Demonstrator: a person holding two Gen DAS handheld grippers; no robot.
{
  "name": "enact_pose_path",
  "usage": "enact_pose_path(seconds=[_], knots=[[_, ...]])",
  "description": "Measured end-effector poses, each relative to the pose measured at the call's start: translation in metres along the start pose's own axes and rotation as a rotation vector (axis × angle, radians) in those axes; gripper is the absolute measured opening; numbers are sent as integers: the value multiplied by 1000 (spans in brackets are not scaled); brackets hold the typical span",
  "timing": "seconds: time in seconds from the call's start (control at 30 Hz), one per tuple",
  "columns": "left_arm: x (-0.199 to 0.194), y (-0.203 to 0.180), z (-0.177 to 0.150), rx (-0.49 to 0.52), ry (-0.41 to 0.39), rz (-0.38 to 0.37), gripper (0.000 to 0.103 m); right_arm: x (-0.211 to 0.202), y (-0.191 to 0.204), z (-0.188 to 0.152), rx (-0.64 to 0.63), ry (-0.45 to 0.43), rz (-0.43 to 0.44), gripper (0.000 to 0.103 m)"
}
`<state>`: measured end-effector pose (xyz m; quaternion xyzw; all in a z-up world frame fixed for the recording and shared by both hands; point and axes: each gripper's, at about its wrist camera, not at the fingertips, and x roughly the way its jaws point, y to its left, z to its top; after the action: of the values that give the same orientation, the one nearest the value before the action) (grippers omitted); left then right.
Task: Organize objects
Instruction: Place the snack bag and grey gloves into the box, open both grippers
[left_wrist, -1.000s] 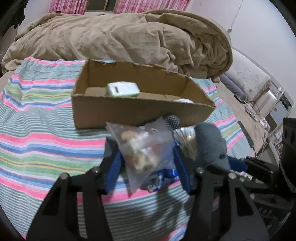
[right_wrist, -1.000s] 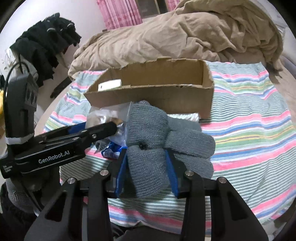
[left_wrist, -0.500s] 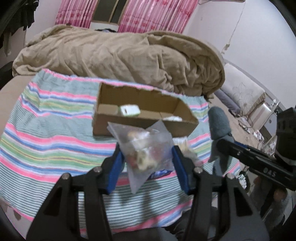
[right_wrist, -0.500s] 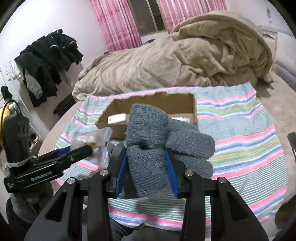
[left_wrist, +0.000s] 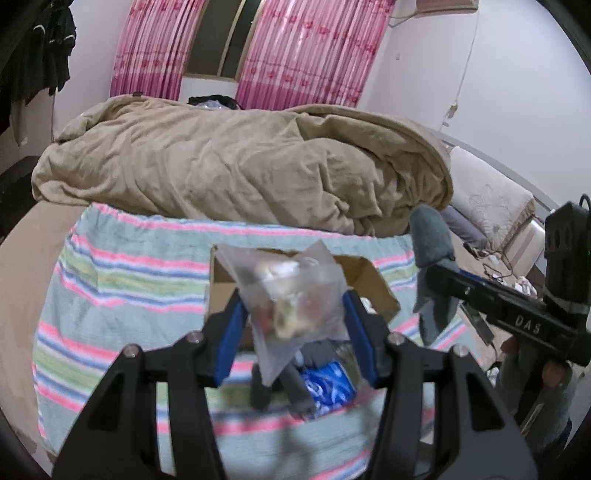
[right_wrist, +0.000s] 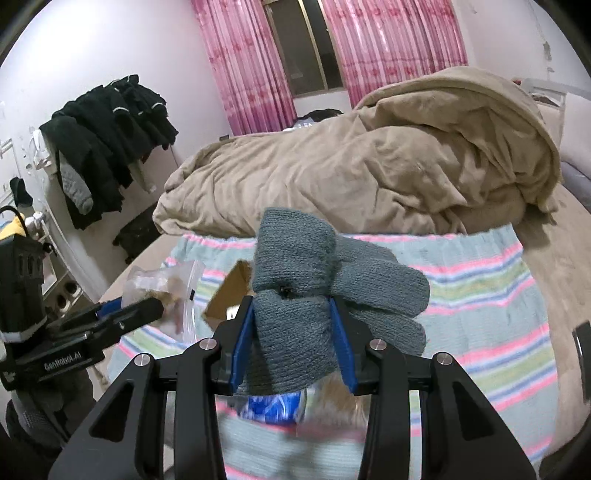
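Height has been gained since a second ago: the cardboard box (left_wrist: 373, 284), once close in front, is now seen small and well below on the striped blanket (left_wrist: 122, 280). On the left, the clear bag of small items (left_wrist: 291, 306) is kept pinched by the left hand-held gripper (left_wrist: 295, 332) in the air above the box. On the right, the grey knit gloves (right_wrist: 314, 302) are kept clamped by the right hand-held gripper (right_wrist: 293, 347), lifted over the bed
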<state>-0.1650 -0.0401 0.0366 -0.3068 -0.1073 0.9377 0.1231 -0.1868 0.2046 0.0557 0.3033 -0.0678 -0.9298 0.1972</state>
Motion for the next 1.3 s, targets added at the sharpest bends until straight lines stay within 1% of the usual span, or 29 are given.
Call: enact_pose_path(seconds=[0.2,0.37,0.5,0.6,0.67,0.8,0.9,1.0,1.07,1.13,1.17,1.2,1.27,1.3], knots=[[32,13,14,12,6,13,54,43,-4,17,-7,26,12,42],[67,27,20,21,27,17,54,87,-7,18,-32,73,38,42],[97,42,20,17,68,8,54,127,-16,11,-18,130,65,42],[124,52,16,7,126,19,54,152,-20,4,-6,176,91,42],[136,57,11,-7,147,3,54,166,-19,-3,-10,207,89,42],[149,57,6,-6,171,-6,56,179,-20,-15,-5,253,88,42],[155,54,3,26,177,36,57,188,-19,-22,-14,292,77,42],[153,54,4,24,174,19,60,191,-19,-26,-16,308,64,43],[149,54,6,18,173,21,62,191,-20,-25,-9,309,65,44],[143,54,9,11,163,16,71,188,-22,-24,3,302,66,48],[138,53,11,8,151,18,75,186,-23,-23,8,296,66,53],[134,52,13,9,140,21,79,182,-23,-22,11,284,67,63],[124,49,16,12,121,24,80,174,-23,-19,15,259,66,73],[118,47,18,13,114,23,81,168,-23,-17,19,246,65,73]])
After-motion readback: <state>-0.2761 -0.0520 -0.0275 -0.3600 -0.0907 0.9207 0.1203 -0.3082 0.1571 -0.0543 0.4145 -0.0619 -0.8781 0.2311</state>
